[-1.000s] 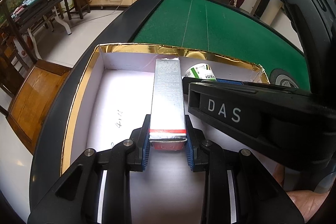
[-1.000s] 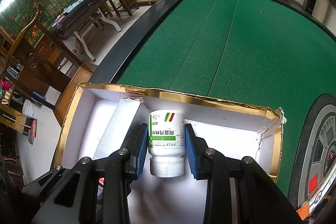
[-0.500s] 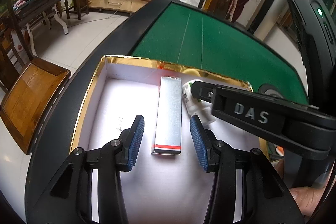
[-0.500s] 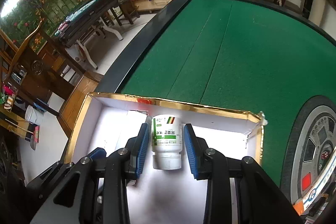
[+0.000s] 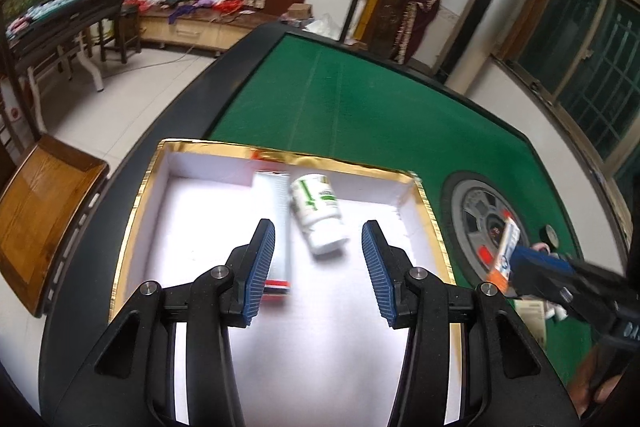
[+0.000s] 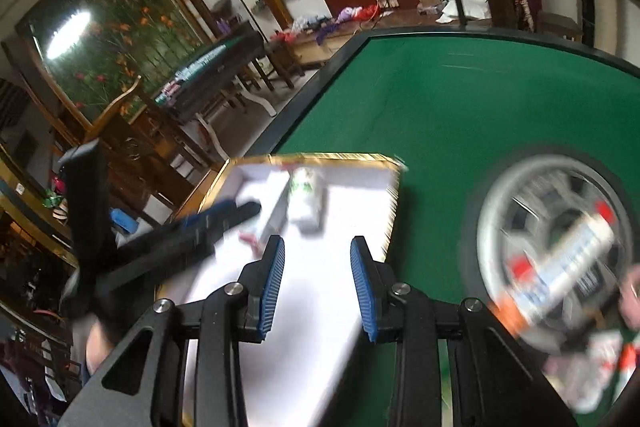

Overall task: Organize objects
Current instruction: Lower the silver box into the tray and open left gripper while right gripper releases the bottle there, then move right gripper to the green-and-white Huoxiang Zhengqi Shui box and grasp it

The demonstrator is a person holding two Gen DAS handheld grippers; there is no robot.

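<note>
A gold-rimmed white box (image 5: 280,157) sits on the green table. Inside it a long silver carton (image 5: 276,211) lies flat, with a white bottle (image 5: 318,213) with a green label on its side right beside it. My left gripper (image 5: 318,231) hovers open above the box, nothing between its blue pads. My right gripper (image 6: 317,245) is over the box's right part (image 6: 320,157), its jaws a little apart and empty. The bottle (image 6: 306,199) lies blurred ahead of it. In the left wrist view the right gripper (image 5: 520,263) reaches in from the right, near an orange, white and blue tube (image 5: 507,253).
A round grey panel (image 5: 480,223) is set in the table right of the box, with the tube (image 6: 568,267) and small packets (image 5: 532,315) around it. Green felt (image 5: 360,99) stretches beyond. A wooden chair (image 5: 40,211) stands left of the table.
The left jaws opened, let go of the silver carton and rose back. The right gripper left the bottle lying in the box and swung right toward the round panel.
</note>
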